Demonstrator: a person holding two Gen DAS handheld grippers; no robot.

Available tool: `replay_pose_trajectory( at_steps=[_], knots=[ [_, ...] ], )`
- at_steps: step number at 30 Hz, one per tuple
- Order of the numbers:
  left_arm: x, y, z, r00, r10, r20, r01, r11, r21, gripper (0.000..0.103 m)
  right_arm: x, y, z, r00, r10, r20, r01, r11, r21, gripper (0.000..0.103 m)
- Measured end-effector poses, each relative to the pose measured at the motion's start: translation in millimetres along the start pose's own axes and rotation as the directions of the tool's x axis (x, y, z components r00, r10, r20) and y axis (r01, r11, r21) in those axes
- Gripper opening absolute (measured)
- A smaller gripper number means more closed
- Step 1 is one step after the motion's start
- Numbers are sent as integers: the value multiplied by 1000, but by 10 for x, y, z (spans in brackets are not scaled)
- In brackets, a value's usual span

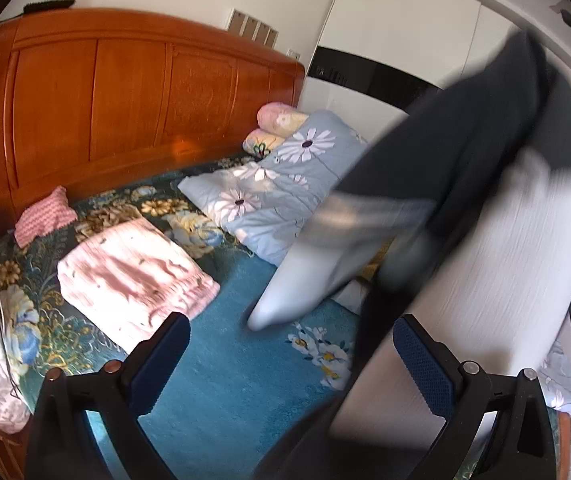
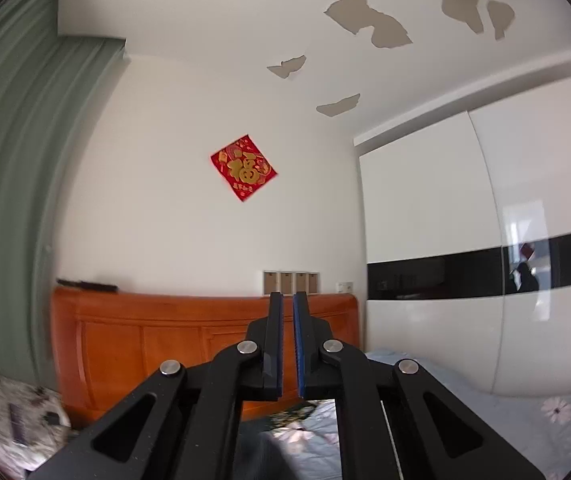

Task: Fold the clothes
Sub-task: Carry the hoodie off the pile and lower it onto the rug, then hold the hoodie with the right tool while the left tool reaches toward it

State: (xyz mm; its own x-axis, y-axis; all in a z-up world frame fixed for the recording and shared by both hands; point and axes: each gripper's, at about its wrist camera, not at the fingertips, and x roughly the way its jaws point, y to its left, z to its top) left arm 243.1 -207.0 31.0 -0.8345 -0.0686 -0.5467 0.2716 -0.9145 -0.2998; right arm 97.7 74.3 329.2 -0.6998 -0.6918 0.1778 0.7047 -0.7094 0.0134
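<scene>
My left gripper [image 1: 289, 360] wide, nothing pinched; right gripper [image 2: 288, 344] closed, no cloth seen; blurred dark-and-white garment [image 1: 505, 240] looks light, floppy — grab its hem corners.

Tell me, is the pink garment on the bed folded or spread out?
Folded: the pink garment lies as a compact layered rectangle.

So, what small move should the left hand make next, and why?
Probably move the open left gripper to the right and close its jaws on the hanging white and dark garment. The garment hangs blurred over the blue bed cover, and the left jaws hold nothing. The right gripper is shut and points up at the wall.
</scene>
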Motion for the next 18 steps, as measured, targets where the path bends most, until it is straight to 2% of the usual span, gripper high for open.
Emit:
replay_pose_trajectory(
  at_steps=[2, 5, 7, 9, 11, 13, 15, 16, 18],
  knots=[
    [-57, 72, -34, 1000, 4, 5, -4, 1000, 2, 103, -121, -15, -79, 999, -11, -32, 11, 1000, 6, 4],
    [9, 207, -168, 999, 6, -39, -7, 1000, -15, 103, -39, -40, -512, 983, -30, -182, 30, 1000, -4, 4],
    [111, 282, -295, 996, -1, -85, -2, 999, -44, 103, 61, -85, -899, 955, -31, -296, 35, 999, 10, 4],
    [182, 302, -406, 993, -12, -114, 5, 998, -58, 103, 106, -88, -1316, 917, -22, -397, 39, 999, 34, 4],
    [257, 330, -515, 990, -10, -142, 1, 998, -62, 103, 114, -106, -1843, 861, 11, -508, 41, 995, 90, 4],
    [314, 358, -614, 986, -8, -167, -3, 998, -68, 103, 121, -124, -2371, 792, 49, -608, 50, 988, 144, 4],
    [370, 390, -711, 982, -6, -190, -9, 997, -77, 103, 66, -137, -2931, 709, 81, -701, 89, 975, 202, 4],
    [393, 405, -756, 980, -5, -200, -12, 996, -84, 103, 4, -136, -3281, 656, 95, -749, 130, 963, 235, 5],
    [459, 432, -820, 975, -2, -221, -18, 996, -90, 103, -202, -160, -3737, 582, 115, -805, 190, 943, 272, 6]
  ],
)
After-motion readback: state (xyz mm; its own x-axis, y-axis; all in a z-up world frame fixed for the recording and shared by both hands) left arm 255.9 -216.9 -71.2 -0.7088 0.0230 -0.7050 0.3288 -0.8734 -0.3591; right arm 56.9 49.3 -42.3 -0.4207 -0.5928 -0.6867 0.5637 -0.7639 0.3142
